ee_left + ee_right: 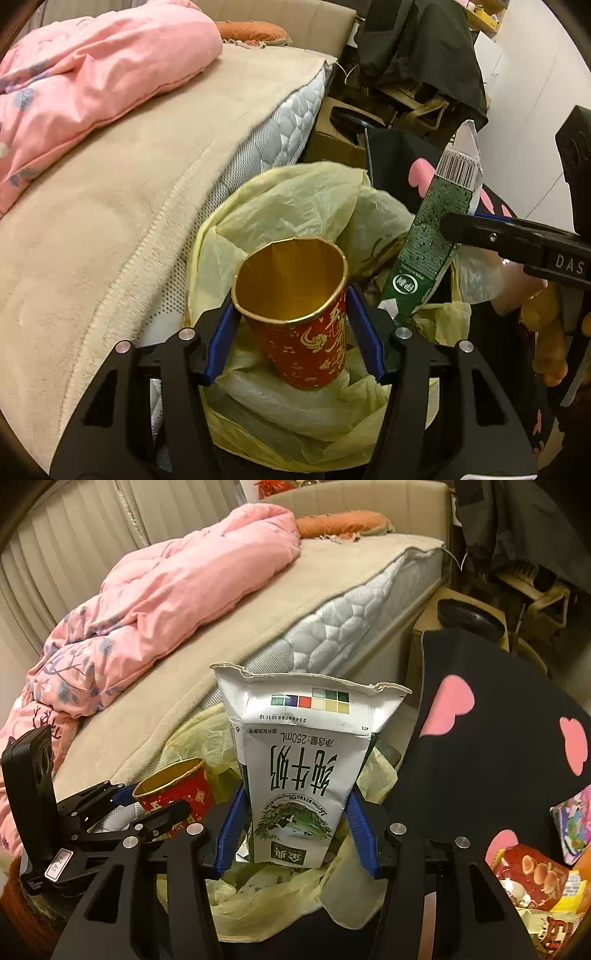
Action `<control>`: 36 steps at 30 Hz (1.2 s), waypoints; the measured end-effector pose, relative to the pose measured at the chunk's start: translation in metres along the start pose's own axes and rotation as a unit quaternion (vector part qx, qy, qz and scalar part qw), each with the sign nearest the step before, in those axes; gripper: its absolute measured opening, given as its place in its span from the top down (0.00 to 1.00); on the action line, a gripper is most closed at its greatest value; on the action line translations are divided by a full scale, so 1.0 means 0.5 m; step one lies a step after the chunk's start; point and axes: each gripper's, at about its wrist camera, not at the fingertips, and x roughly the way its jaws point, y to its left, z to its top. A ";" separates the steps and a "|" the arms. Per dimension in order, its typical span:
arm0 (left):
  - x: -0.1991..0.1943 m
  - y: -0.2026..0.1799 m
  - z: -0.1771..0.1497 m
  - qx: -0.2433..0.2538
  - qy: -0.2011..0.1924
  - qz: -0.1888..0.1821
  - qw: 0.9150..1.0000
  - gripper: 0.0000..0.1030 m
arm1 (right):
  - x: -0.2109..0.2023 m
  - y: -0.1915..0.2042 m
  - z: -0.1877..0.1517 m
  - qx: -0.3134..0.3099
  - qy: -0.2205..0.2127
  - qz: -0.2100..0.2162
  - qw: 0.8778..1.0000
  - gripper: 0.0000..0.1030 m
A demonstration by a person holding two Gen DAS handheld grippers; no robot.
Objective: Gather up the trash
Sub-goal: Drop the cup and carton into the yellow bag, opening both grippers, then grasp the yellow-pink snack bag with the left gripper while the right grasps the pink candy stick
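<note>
My left gripper is shut on a red paper cup with a gold inside, its blue pads pressing both sides. The cup hangs over a bin lined with a yellow plastic bag. My right gripper is shut on a white and green milk carton, held upside down over the same yellow bag. In the left wrist view the milk carton stands to the right of the cup, with one black finger across it. The right wrist view shows the cup at lower left in the other gripper.
A bed with a beige cover and a pink quilt borders the bin on the left. A black cloth with pink shapes lies to the right. Snack wrappers sit at lower right. A cardboard box and a chair draped in dark fabric stand behind.
</note>
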 end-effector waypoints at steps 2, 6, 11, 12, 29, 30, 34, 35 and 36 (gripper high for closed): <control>0.008 0.001 -0.006 -0.001 0.006 -0.001 1.000 0.47 | 0.003 0.000 -0.002 -0.002 0.001 -0.009 1.000 0.52; 0.017 0.001 -0.007 0.001 0.009 0.000 1.000 0.47 | 0.005 -0.010 -0.007 0.006 0.006 -0.006 1.000 0.52; 0.019 0.003 -0.002 -0.003 0.012 -0.012 1.000 0.44 | 0.005 -0.010 -0.006 0.013 0.008 -0.006 1.000 0.52; 0.018 0.007 -0.003 -0.006 0.012 -0.017 1.000 0.43 | 0.005 -0.009 -0.006 0.013 0.009 -0.006 1.000 0.52; -0.102 -0.001 0.024 -0.025 -0.060 0.010 0.998 0.29 | -0.088 0.001 -0.023 0.002 -0.031 -0.002 1.000 0.42; -0.110 -0.006 0.023 -0.023 -0.064 0.013 0.998 0.29 | -0.099 -0.004 -0.027 0.004 -0.034 -0.004 0.999 0.42; -0.125 -0.035 0.024 -0.014 -0.075 0.016 0.997 0.29 | -0.161 -0.038 -0.055 0.015 -0.058 -0.016 0.998 0.42; -0.127 -0.047 0.024 -0.012 -0.077 0.014 0.997 0.29 | -0.180 -0.050 -0.065 0.017 -0.067 -0.024 0.997 0.42; -0.131 -0.054 0.021 -0.011 -0.078 0.011 0.997 0.29 | -0.195 -0.060 -0.073 0.019 -0.074 -0.030 0.997 0.42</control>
